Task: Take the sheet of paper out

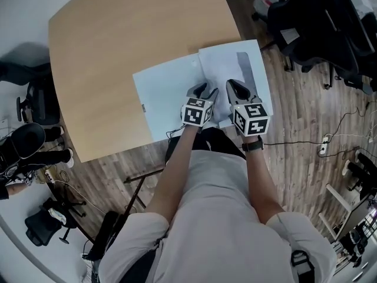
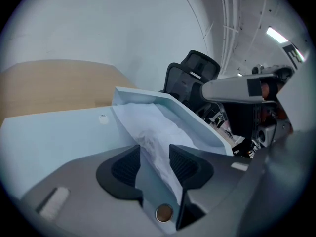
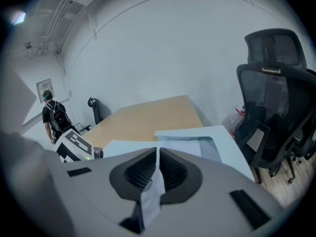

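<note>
A pale blue folder [image 1: 168, 93] lies open at the near edge of the wooden table [image 1: 112, 52]. A white sheet of paper [image 2: 153, 127] rises crumpled out of its pocket. My left gripper [image 1: 203, 92] stands open at the folder's near edge; in the left gripper view the sheet runs loosely between the jaws [image 2: 155, 162] and the pads do not press on it. My right gripper [image 1: 238, 90], just to the right, is shut on the sheet of paper, a strip of which [image 3: 154, 194] hangs from the closed jaws [image 3: 158, 169]. The folder's raised flap [image 3: 224, 137] lies beyond them.
Black office chairs [image 1: 312, 22] stand off the table's right corner, one seen close in the right gripper view [image 3: 271, 107]. More chairs [image 1: 29, 105] are at the left. Cables and a power strip [image 1: 324, 146] lie on the wood floor. A person [image 3: 53, 115] stands far off.
</note>
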`<control>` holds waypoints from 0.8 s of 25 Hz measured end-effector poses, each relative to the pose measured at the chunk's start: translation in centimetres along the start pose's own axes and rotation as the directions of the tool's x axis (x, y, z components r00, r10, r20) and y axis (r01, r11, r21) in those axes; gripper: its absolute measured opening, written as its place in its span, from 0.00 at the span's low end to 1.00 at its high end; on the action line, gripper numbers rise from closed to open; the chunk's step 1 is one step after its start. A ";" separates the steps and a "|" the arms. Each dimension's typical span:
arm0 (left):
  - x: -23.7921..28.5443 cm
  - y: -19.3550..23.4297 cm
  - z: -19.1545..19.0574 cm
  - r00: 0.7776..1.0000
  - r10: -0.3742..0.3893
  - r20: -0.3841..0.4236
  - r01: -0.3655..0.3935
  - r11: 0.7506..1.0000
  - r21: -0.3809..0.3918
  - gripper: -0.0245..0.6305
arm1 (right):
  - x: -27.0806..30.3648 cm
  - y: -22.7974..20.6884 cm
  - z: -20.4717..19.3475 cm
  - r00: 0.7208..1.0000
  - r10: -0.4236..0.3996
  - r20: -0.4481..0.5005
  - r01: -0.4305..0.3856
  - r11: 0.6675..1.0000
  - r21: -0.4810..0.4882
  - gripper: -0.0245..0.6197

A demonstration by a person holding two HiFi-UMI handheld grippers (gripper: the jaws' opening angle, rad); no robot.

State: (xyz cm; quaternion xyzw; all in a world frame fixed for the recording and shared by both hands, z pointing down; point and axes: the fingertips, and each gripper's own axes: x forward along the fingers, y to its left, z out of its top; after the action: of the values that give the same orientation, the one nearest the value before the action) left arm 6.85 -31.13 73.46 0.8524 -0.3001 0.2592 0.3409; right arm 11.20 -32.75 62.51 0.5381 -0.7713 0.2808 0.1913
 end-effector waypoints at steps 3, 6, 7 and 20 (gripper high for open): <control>0.3 0.8 0.0 0.999 0.050 -0.001 -0.050 0.999 -0.021 0.31 | 0.1 -0.6 -0.2 1.000 -0.006 -0.005 0.006 1.000 0.012 0.08; 0.6 1.1 -0.2 0.998 0.067 -0.023 -0.067 0.998 -0.009 0.29 | 0.1 -0.9 -0.2 1.000 -0.012 -0.002 0.012 1.000 0.025 0.08; 0.7 1.2 -0.3 0.997 0.068 -0.028 -0.069 0.998 -0.010 0.27 | 0.1 -1.0 -0.1 1.000 -0.013 -0.001 0.013 1.000 0.028 0.08; -0.5 2.7 -0.5 0.988 0.150 -0.030 -0.150 0.988 -0.024 0.08 | 0.0 -0.6 -0.5 1.000 0.009 0.009 -0.009 0.999 0.041 0.08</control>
State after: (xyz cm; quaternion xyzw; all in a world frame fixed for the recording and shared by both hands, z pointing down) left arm 4.52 -32.18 74.62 0.8191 -0.3619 0.2920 0.3359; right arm 11.79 -32.62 63.00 0.5396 -0.7687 0.2952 0.1754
